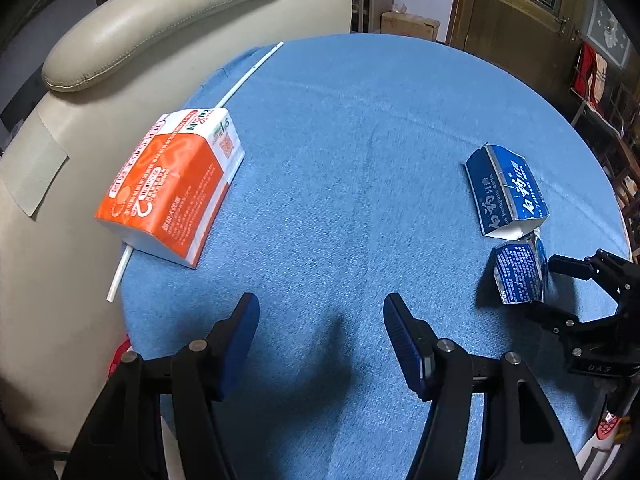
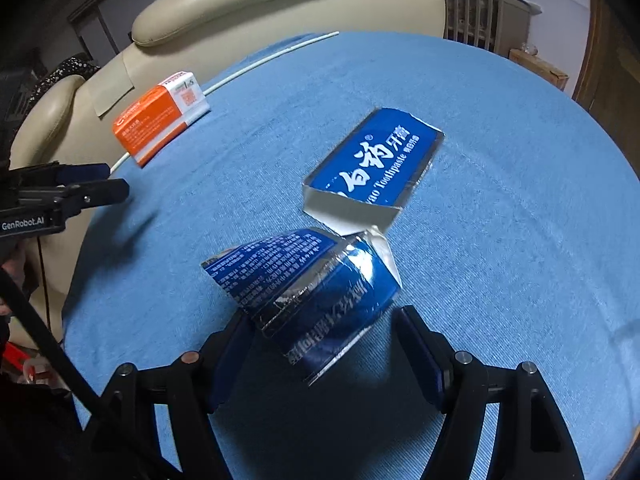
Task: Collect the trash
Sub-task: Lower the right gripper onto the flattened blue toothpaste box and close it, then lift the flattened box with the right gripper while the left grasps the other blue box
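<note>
The torn blue toothpaste box [image 2: 372, 160] lies on the right part of the round table, split nearly in two. Its farther half lies flat with the white lettering up. The nearer crumpled half [image 2: 312, 292] is bent up off the cloth and joined to the flat half only by a thin torn corner of silver card.

The right gripper [image 2: 320, 344] stands spread around the near end of that crumpled half. The card lies between the two blue pads; it appears to rest against the left pad, while a clear gap shows beside the right one, so nothing is pinched.

The left gripper [image 1: 320, 320] hangs over the near middle of the table, its jaws apart with only bare cloth between them. In its own view the box is to the right, with the right gripper beside it at the table's edge.

On the far left of the table lies an orange and white carton [image 1: 172, 184], flat on its side and reaching the table's edge. A thin white rod [image 1: 248, 76] runs under it along that edge.

The blue tablecloth [image 1: 340, 152] covers the whole top. Behind the table on the left stands a cream leather armchair [image 1: 120, 40], and at far right a brown wooden door [image 1: 516, 12].
</note>
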Tool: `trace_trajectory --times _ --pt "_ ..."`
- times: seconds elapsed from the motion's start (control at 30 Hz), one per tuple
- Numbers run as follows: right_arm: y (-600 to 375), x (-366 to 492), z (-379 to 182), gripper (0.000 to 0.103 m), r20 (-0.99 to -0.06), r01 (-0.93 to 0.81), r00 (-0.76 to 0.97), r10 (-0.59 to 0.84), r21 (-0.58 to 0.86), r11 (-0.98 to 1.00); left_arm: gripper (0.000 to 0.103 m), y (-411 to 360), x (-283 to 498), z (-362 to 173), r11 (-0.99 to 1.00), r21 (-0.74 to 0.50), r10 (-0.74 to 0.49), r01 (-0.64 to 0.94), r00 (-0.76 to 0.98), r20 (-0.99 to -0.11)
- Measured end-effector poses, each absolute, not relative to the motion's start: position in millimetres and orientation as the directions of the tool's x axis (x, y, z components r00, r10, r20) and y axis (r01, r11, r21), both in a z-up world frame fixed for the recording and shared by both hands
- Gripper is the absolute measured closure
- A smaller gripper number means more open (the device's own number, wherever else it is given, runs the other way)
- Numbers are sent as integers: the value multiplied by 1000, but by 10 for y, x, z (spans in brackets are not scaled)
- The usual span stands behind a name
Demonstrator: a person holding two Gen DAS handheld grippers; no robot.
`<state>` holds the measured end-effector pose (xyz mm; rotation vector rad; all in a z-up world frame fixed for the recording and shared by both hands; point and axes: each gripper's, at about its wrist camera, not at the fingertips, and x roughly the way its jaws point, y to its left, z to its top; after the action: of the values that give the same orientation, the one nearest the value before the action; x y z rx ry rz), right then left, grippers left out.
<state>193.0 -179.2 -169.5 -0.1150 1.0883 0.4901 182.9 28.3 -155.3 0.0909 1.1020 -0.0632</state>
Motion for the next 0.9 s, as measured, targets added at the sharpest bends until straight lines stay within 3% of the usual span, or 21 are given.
trace_trajectory --times 0.27,0.3,0.37,0.57,0.73,0.9 --pt "-1832 1886 -1698 28 -841 -324 439 317 182 929 38 285 1833 -1571 995 44 -2 93 446 -895" --pt "-1862 1871 -1689 32 -837 -314 443 322 191 930 38 284 1831 -1566 995 43 -3 94 446 -895" --pt "-1893 1846 -1666 57 -830 -302 461 313 185 935 38 273 1812 -1564 994 42 -7 99 448 -894" --pt "-2066 1798 -1613 71 -816 -222 474 330 252 942 38 255 1751 -1582 993 42 -14 114 450 -893" --pt "-2429 1718 -1534 72 -760 -78 523 386 409 909 38 247 1671 -1602 992 38 -21 123 447 -894" --pt "-3129 1564 -1724 69 -713 205 546 439 622 756 38 188 1569 -1575 988 33 -38 149 449 -893"
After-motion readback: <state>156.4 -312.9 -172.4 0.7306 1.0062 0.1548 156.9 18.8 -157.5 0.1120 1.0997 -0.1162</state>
